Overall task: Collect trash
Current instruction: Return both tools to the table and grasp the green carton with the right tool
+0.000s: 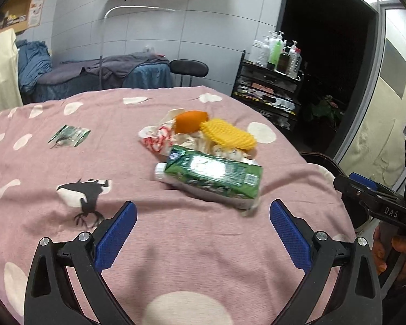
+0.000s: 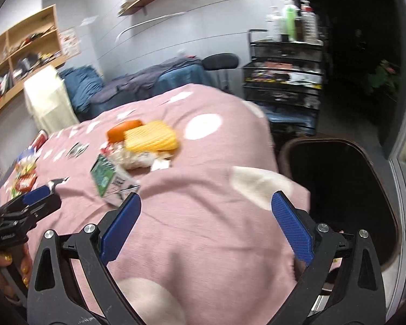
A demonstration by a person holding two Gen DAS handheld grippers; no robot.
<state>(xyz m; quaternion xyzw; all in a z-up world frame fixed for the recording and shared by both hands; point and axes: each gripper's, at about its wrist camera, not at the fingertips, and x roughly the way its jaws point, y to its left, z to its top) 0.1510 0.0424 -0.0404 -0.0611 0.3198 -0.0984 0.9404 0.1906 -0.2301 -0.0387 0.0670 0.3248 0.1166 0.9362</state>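
A green drink carton (image 1: 213, 176) lies on its side on the pink spotted cloth (image 1: 162, 243), just beyond my open, empty left gripper (image 1: 203, 211). Behind it lie crumpled white-and-red paper (image 1: 159, 138), an orange object (image 1: 189, 120) and a yellow ridged object (image 1: 227, 132). A small green wrapper (image 1: 69, 135) lies far left. My right gripper (image 2: 205, 203) is open and empty over the cloth's near right part; the carton (image 2: 107, 177) is at its left. A dark bin (image 2: 346, 200) stands right of the table.
Colourful packets (image 2: 24, 173) lie at the table's far left edge. A black wire cart (image 1: 268, 94) with bottles stands behind the table on the right. A stool (image 1: 188, 69), a blue-covered bed (image 1: 102, 75) and wall shelves are behind.
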